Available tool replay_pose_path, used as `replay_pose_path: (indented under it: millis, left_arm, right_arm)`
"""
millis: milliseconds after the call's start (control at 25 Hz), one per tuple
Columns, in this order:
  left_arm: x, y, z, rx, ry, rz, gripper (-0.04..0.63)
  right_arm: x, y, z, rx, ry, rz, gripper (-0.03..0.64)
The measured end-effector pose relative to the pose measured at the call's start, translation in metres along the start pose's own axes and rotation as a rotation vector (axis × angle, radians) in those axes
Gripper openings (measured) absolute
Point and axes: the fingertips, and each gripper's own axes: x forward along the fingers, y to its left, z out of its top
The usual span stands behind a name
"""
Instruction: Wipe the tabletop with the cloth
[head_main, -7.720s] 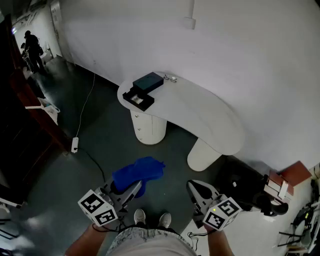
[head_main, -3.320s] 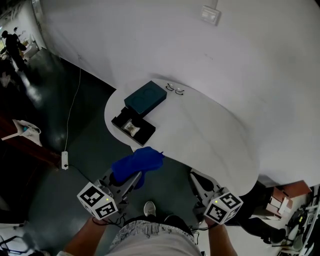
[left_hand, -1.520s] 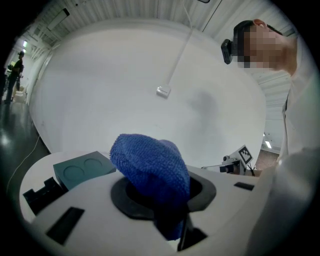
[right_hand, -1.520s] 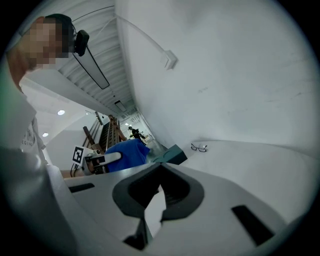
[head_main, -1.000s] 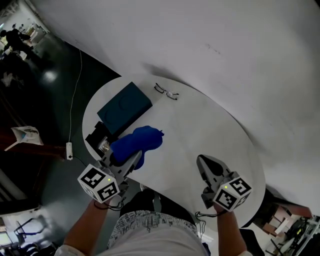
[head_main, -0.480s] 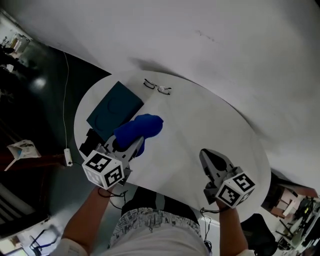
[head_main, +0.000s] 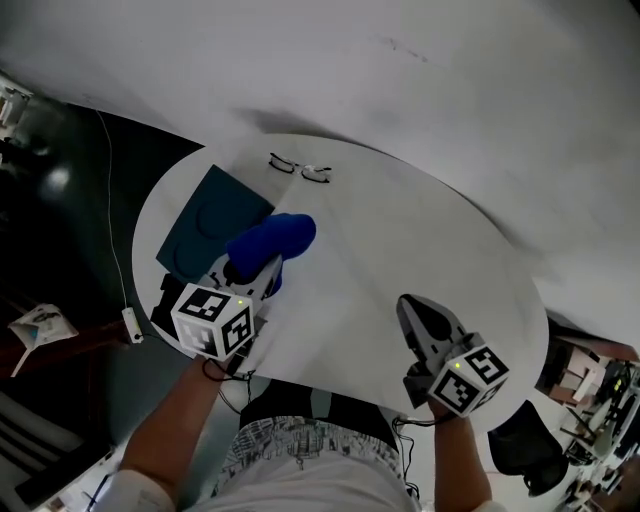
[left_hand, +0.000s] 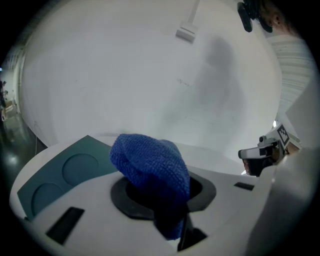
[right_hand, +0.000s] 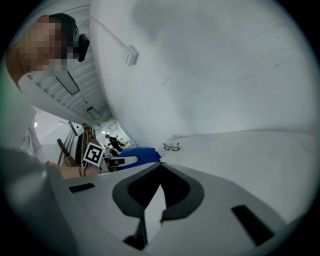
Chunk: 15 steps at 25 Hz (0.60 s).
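While the person stands at the near edge of the white rounded tabletop (head_main: 400, 230), the left gripper (head_main: 258, 278) is clamped on a bunched blue knitted cloth (head_main: 272, 238), w/ most of the fabric bulging out past the jaw tips & a fold hanging down between them in the left gripper view. The cloth sits over the table's left part, just beside a flat dark-teal box (head_main: 205, 225) w/ two round recesses in its lid; whether the fabric actually touches the tabletop can't be told. Over the table's near right part the right gripper (head_main: 412, 312) hovers, well apart from the cloth, jaws pressed together at the tips w/ nothing between them; only bare white surface shows thru the slit behind the tips. A pair of thin-rimmed eyeglasses (head_main: 300, 168) lies at the table's far edge, near the white wall, beyond the box & cloth. Dark floor w/ a thin cable (head_main: 112, 235) shows left of the table.
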Motion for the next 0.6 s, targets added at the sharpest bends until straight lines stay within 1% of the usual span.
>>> replay_pose_path:
  millis: [160,600]
  left_arm:
    - [0.017,0.003,-0.009,0.011,0.039,0.005,0.117]
    - [0.054,0.019,-0.038,-0.026,0.132,0.036,0.117]
  right_arm:
    - [0.006,-0.006,-0.006,0.021,0.006,-0.014,0.006]
    - [0.002,-0.03,-0.017,0.08,0.01,-0.049,0.006]
